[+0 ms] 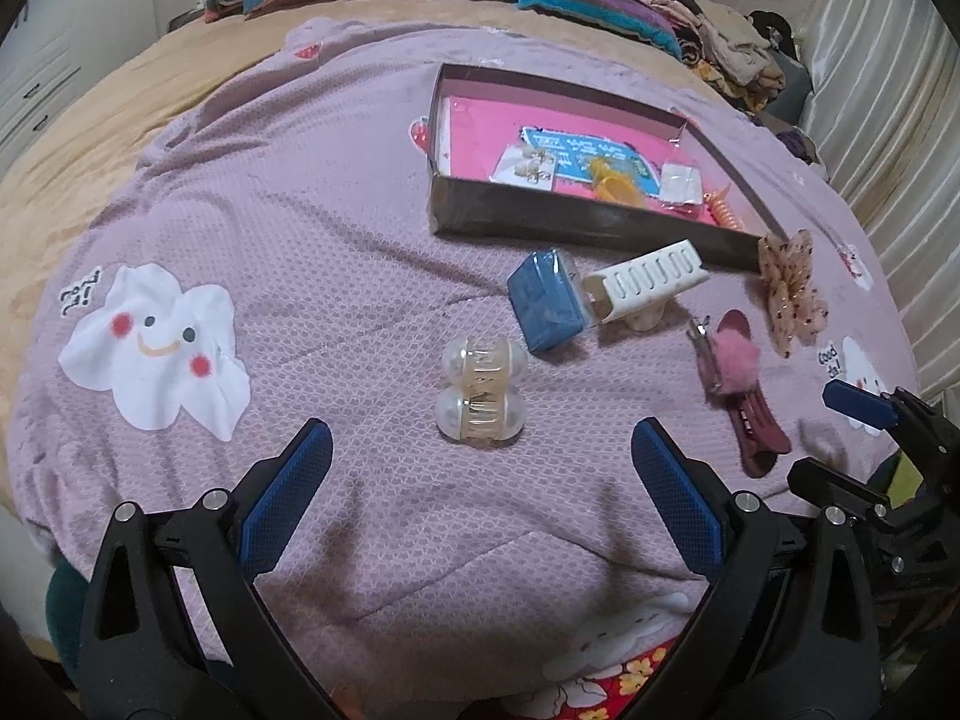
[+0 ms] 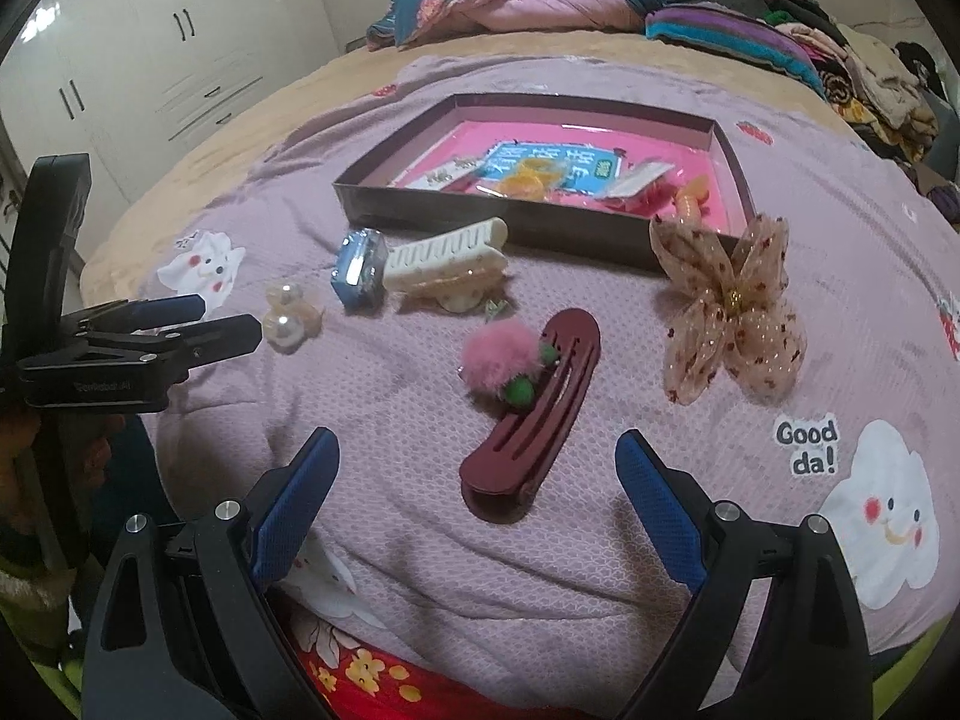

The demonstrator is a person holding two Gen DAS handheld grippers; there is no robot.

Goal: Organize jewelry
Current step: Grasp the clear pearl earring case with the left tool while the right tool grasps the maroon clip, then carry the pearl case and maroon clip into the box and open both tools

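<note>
My left gripper (image 1: 480, 450) is open and empty, just in front of a clear pearl-ball hair claw (image 1: 482, 397) on the mauve blanket. My right gripper (image 2: 478, 456) is open and empty around the near end of a maroon hair clip (image 2: 534, 414). A pink pompom clip (image 2: 499, 360) lies against the maroon clip. A blue box (image 1: 547, 307), a white hair claw (image 1: 645, 285) and a dotted gauze bow (image 2: 729, 309) lie in front of a dark tray (image 1: 576, 219) with a pink floor. The tray holds earring cards, an orange clip and a coil tie.
The blanket (image 1: 300, 210) covers a bed with cartoon cloud prints. Folded bedding and clothes (image 2: 540, 0) pile at the far side. White cabinets (image 2: 150, 48) stand at the left. The left gripper also shows in the right wrist view (image 2: 198, 324).
</note>
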